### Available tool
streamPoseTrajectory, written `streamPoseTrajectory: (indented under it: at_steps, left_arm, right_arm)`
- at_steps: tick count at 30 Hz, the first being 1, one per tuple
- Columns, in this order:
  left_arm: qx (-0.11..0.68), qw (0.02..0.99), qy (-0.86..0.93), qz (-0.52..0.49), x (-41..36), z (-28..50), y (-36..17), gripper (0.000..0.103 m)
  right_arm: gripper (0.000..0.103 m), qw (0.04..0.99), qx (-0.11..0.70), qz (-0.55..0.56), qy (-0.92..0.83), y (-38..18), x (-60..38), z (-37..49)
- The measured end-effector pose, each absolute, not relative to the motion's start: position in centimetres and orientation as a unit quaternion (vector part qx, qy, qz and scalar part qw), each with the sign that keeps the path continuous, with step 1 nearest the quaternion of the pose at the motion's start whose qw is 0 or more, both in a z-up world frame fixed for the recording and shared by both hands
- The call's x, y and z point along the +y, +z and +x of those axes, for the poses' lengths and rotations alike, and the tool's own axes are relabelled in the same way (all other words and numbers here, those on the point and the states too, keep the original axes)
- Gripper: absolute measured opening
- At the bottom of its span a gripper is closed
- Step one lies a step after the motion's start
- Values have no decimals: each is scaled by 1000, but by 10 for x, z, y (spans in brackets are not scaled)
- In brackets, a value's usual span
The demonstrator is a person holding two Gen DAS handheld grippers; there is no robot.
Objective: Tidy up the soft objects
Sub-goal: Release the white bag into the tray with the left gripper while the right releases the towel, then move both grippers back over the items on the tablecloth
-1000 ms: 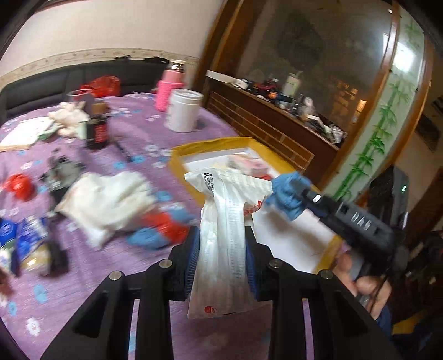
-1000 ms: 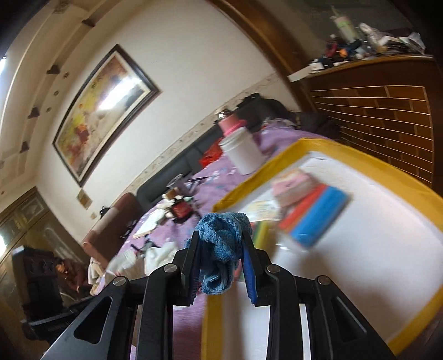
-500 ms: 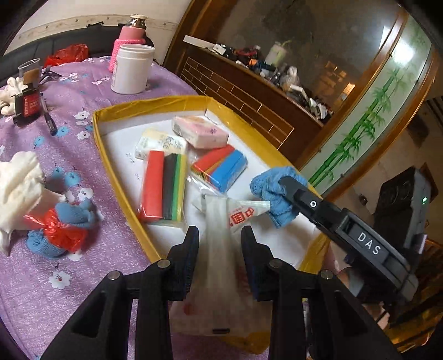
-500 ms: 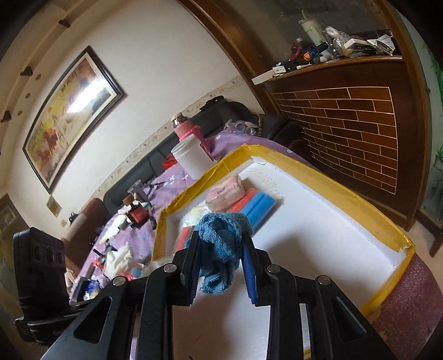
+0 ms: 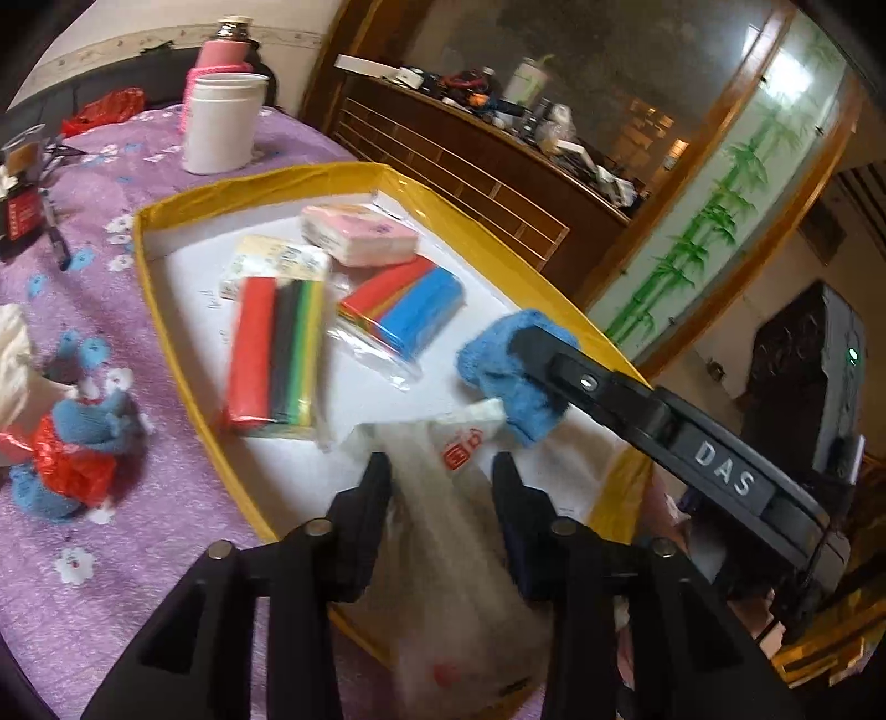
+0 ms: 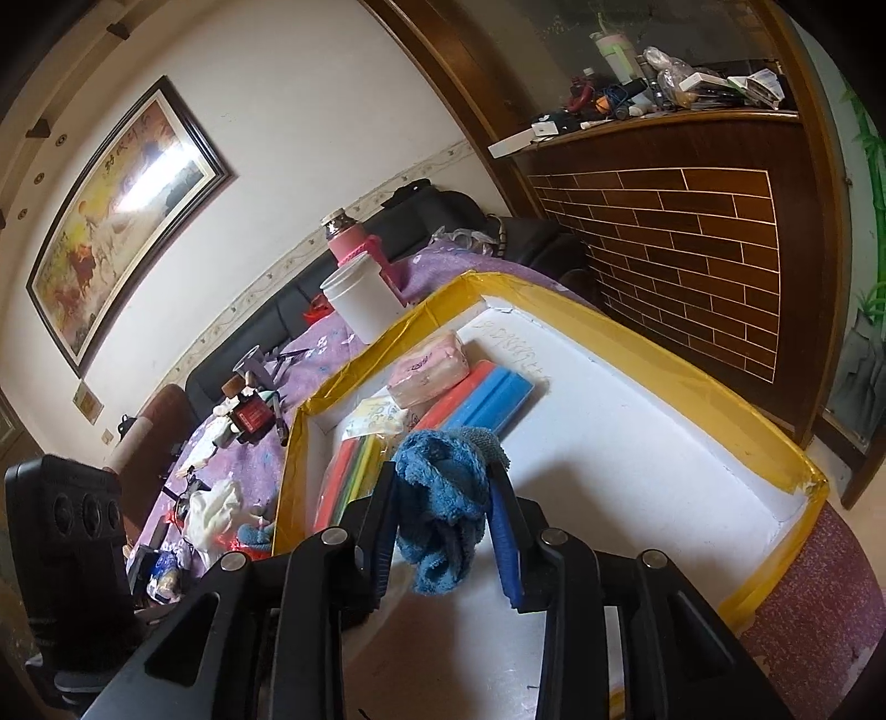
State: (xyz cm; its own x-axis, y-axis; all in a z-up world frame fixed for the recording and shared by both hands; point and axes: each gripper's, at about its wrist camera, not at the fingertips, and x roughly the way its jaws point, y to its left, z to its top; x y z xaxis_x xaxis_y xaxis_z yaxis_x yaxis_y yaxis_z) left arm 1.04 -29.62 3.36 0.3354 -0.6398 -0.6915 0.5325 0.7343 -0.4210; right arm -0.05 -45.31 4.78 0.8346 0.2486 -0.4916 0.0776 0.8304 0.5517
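Note:
My left gripper (image 5: 440,471) is shut on a white plastic packet with red print (image 5: 443,531), held over the near edge of a yellow-rimmed white tray (image 5: 166,210). My right gripper (image 6: 443,487) is shut on a fluffy blue cloth (image 6: 440,520) and holds it over the tray's white floor (image 6: 637,487); the cloth also shows in the left wrist view (image 5: 504,360), just right of the packet's tip. The tray holds a pink packet (image 5: 360,235), a red-blue sponge pack (image 5: 407,307) and a red-black-green pack (image 5: 277,354).
On the purple flowered tablecloth (image 5: 111,183) left of the tray lie a blue-and-red soft toy (image 5: 72,437) and a white cloth (image 6: 213,507). A white jar (image 5: 221,124) and a pink flask (image 5: 221,47) stand beyond the tray. A wooden counter (image 6: 692,221) is behind.
Both grippers have moved from above the tablecloth to over the tray, carrying the packet and the blue cloth. Both have come lower and nearer the tray floor.

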Motion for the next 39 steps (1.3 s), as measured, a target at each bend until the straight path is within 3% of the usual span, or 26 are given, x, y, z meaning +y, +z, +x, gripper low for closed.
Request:
streamPoseTrajectory:
  at_steps: [1, 4, 16, 18, 20, 23, 27, 39]
  left_arm:
    - [450, 812, -366, -61, -297, 8, 34, 52]
    - [446, 808, -379, -59, -299, 3, 37, 59]
    - [427, 817, -383, -60, -275, -15, 59, 60]
    - [423, 821, -381, -56, -268, -18, 63, 60]
    - [417, 825, -377, -54, -260, -21, 66, 60]
    - [405, 834, -371, -51, -246, -26, 72, 60]
    - [395, 843, -360, -52, -223, -31, 77, 60]
    - [379, 882, -260, -104, -97, -33, 76, 60]
  right_arm:
    - [35, 913, 283, 291, 48, 49, -454, -2]
    - [37, 911, 280, 299, 44, 50, -458, -4]
    - [40, 924, 249, 291, 11, 60, -466, -8]
    - [47, 930, 240, 277, -19, 64, -468, -6]
    - [47, 942, 209, 260, -43, 74, -473, -6]
    - [61, 958, 199, 188, -83, 85, -465, 2]
    - [61, 952, 251, 130, -113, 74, -452, 24]
    - [61, 957, 258, 125, -47, 76, -381, 44]
